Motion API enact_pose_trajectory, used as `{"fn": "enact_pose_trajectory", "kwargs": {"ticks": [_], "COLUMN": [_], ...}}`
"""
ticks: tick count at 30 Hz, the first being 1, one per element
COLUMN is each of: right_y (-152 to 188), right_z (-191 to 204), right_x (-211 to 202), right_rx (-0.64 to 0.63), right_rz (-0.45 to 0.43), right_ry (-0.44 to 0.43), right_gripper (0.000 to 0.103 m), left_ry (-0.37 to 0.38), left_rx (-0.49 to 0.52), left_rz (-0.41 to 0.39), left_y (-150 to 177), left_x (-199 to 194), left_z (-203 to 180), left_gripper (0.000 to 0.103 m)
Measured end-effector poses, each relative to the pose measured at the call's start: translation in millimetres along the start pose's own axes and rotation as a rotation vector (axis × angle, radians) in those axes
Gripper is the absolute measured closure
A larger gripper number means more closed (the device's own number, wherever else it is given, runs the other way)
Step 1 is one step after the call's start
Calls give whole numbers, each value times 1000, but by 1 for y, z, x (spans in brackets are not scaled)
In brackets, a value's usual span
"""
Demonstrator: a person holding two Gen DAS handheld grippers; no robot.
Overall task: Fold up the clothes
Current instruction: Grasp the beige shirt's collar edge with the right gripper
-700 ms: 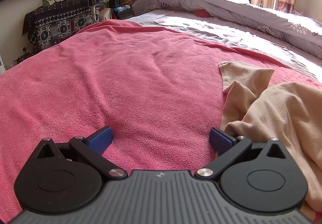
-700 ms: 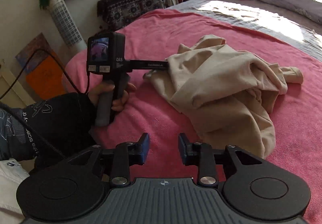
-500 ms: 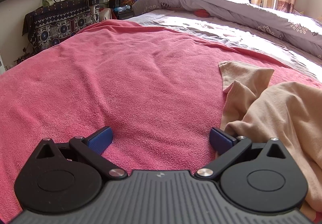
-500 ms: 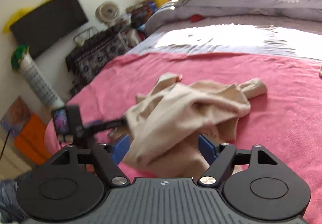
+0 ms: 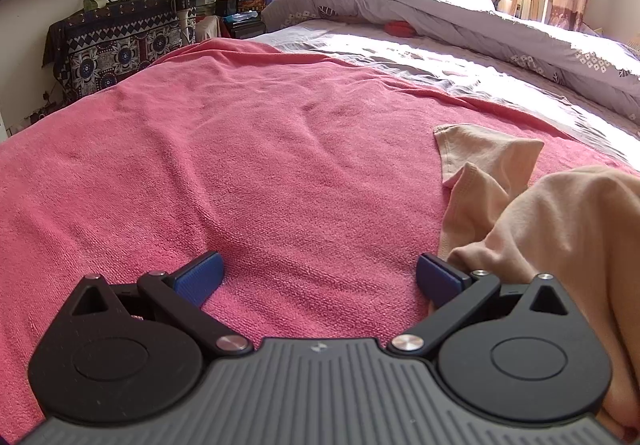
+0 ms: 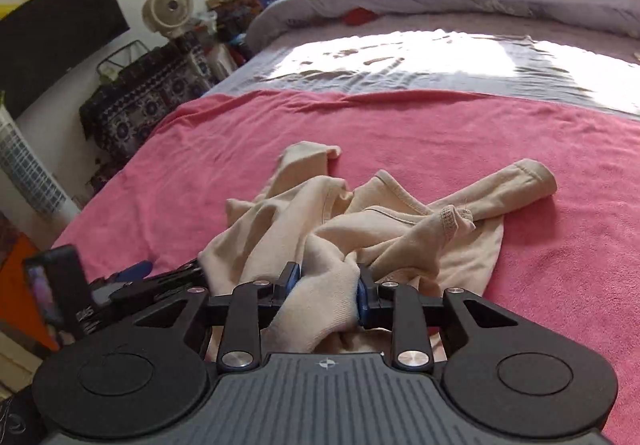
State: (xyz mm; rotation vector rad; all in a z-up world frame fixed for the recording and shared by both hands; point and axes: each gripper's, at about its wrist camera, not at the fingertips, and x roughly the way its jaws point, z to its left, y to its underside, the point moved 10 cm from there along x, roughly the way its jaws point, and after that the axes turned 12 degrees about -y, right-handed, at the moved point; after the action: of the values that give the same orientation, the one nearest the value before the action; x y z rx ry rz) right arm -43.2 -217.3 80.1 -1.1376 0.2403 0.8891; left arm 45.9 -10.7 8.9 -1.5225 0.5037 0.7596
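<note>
- On the pink terry towel spread over the bed lies a crumpled beige long-sleeved garment, near the towel's close edge.
- One sleeve with a ribbed cuff stretches away to the right across the towel.
- The right gripper pinches a bunched fold of the beige garment between its blue pads; its jaws have just been closing on that cloth.
- The left gripper hangs low over bare towel, jaws spread wide with nothing between them.
- Its right blue pad sits just beside the garment's edge.
- Beyond the towel's far edge lies a grey quilt.
</note>
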Motion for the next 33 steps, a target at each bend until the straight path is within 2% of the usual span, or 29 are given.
{"fn": "enact_pose_trajectory", "kwargs": {"ticks": [2, 4, 8, 11, 12, 14, 15, 18, 19, 21, 22, 24, 25, 26, 28, 30, 33], "right_y": [25, 50, 103, 119, 116, 106, 95, 64, 55, 33, 23, 14, 21, 22, 24, 33, 39], "right_z": [16, 27, 28, 24, 20, 11, 5, -18, -27, -42, -51, -56, -51, -41, -13, 13, 35], "right_x": [-31, -53, -85, -108, -117, -137, -143, -146, -140, -115, -101, -70, -66, -60, -68, -92, -140], "right_rx": [-62, -114, -176, -150, -134, -115, -108, -101, -104, -104, -86, -40, -38, -69, -184, -286, -418], "right_rz": [26, 75, 198, 202, 178, 106, 54, -67, -89, -77, -46, 31, 60, 70, 39, -3, -50], "right_ry": [-51, -87, -81, -83, -84, -61, -38, 49, 77, 102, 96, 67, 62, 70, 79, 89, 76], "right_gripper": [74, 73, 69, 62, 59, 37, 32, 27, 23, 17, 18, 53, 87, 91, 91, 91, 91], "left_ry": [17, 23, 52, 107, 127, 142, 149, 163, 145, 149, 156, 152, 154, 161, 198, 259, 339], "left_rx": [-13, -14, 7, 63, 86, 100, 107, 114, 132, 128, 125, 135, 147, 162, 217, 311, 417], "left_rz": [36, 24, 15, -12, -27, -39, -45, -34, 1, 2, -17, -50, -67, -85, -110, -118, -187], "left_y": [2, -1, -4, -5, -5, -2, -1, 2, -1, -3, -5, -10, -14, -17, -21, -23, -27], "left_x": [-2, -4, -9, -20, -25, -35, -40, -53, -55, -63, -70, -83, -89, -96, -107, -117, -140], "left_z": [-1, 1, 4, 7, 10, 20, 25, 40, 46, 53, 55, 59, 60, 61, 56, 41, 16], "left_gripper": [0, 0, 0, 0, 0, 0, 0, 0, 0, 0, 0, 0, 0, 0, 0, 0, 0]}}
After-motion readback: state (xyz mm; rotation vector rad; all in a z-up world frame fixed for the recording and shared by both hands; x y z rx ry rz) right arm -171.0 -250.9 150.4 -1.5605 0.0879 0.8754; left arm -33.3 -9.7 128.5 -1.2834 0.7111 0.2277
